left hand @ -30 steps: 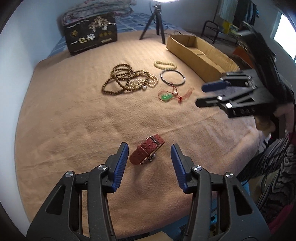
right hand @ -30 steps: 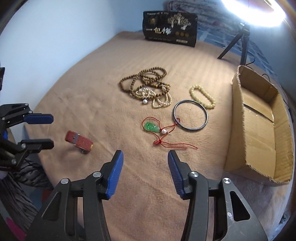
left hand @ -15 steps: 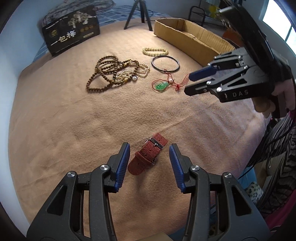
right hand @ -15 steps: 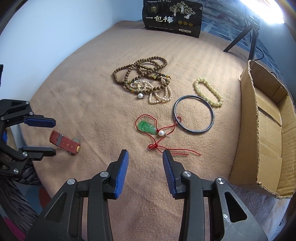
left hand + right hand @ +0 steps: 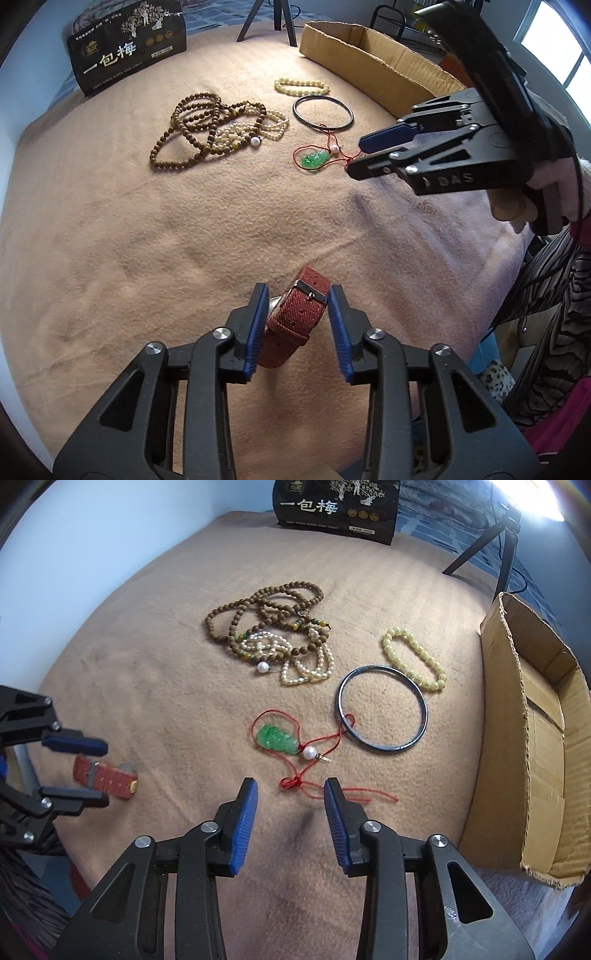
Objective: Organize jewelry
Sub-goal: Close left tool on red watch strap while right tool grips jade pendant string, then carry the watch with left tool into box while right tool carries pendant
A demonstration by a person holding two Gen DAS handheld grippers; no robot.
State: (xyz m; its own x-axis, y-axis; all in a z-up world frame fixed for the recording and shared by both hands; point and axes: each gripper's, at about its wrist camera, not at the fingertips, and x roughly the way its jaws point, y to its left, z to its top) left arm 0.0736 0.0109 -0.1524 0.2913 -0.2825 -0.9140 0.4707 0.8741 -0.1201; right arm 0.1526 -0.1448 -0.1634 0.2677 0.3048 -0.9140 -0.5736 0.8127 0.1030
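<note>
Down at the near edge of the tan blanket (image 5: 155, 229), the left gripper (image 5: 297, 295) straddles the red watch strap (image 5: 295, 314), one blue pad on each side; its jaws have just been closing in, and the left pad looks to be against the strap's edge while a slim gap shows at the right, so no firm pinch can be called. Over on the other side, the right gripper (image 5: 290, 788) hangs low above the loose red cord (image 5: 314, 788) of the green pendant (image 5: 276, 738); its jaws too have just been narrowing, with only blanket and a bit of cord showing between the tips, nothing gripped. From the left camera that right gripper (image 5: 360, 157) shows side-on, a gloved hand (image 5: 546, 192) wrapped round its handle. Further up the blanket, a tangle of brown beads (image 5: 266, 605) lies mixed with a pearl strand (image 5: 306, 664), a dark bangle (image 5: 382, 709) sits just beside the pendant with the cord crossing its rim, and a pale yellow bracelet (image 5: 413, 657) lies next to the bangle. Off to the right stands an open cardboard box (image 5: 509, 738); at the far edge, a black package (image 5: 336, 506) and tripod legs (image 5: 476, 550).
</note>
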